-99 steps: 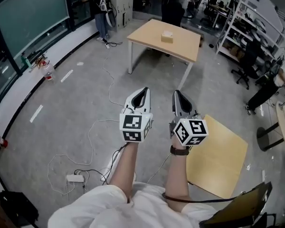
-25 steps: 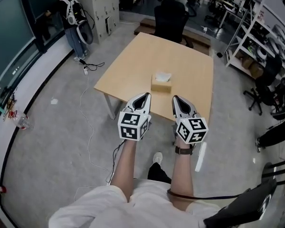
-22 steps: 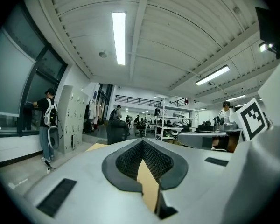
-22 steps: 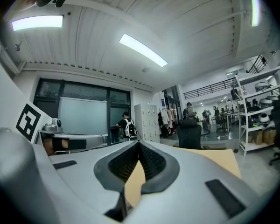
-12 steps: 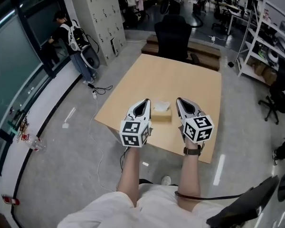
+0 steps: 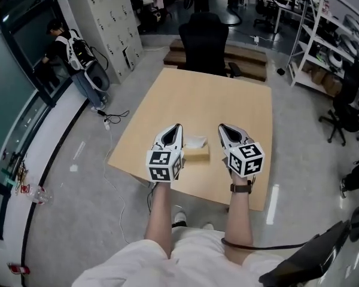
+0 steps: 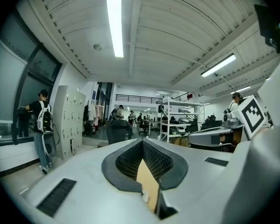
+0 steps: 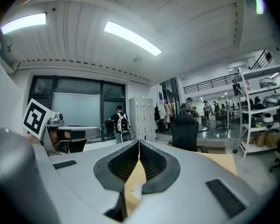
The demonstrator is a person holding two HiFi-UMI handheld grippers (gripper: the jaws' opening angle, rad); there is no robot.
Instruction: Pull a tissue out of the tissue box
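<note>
**A:** Head view first. Where is the box?

**B:** The box [image 6: 195,153] sits on the bench [image 6: 221,94], towards its near edge. A white tissue [image 6: 195,141] stands out of its top. The left gripper [image 6: 179,126] and the right gripper [image 6: 221,126] are held side by side above the bench, both pointing away from the person. The box shows in the gap between them, to the inner side of each pair of jaws and not in front of either.

**A:** What lies beyond it?

**B:** A black chair [image 6: 203,37] stands at the far edge of the bench. Lockers [image 6: 105,17] and a person [image 6: 72,52] with a backpack are off to the left.

**A:** And the left gripper view?

**B:** The jaws are together, with the pads meeting at the tip [image 7: 143,141] and nothing between them. A tan strip of bench shows through the opening under the tips. The gripper's own body hides the box. The right gripper's marker cube [image 7: 252,115] shows at the right edge.

**A:** And the right gripper view?

**B:** It is much the same. The jaws are closed tip to tip [image 8: 139,143] and empty, with a sliver of bench below them. More bench and the chair lie ahead to the right. The box is to the left of these jaws, behind the casing.
</note>
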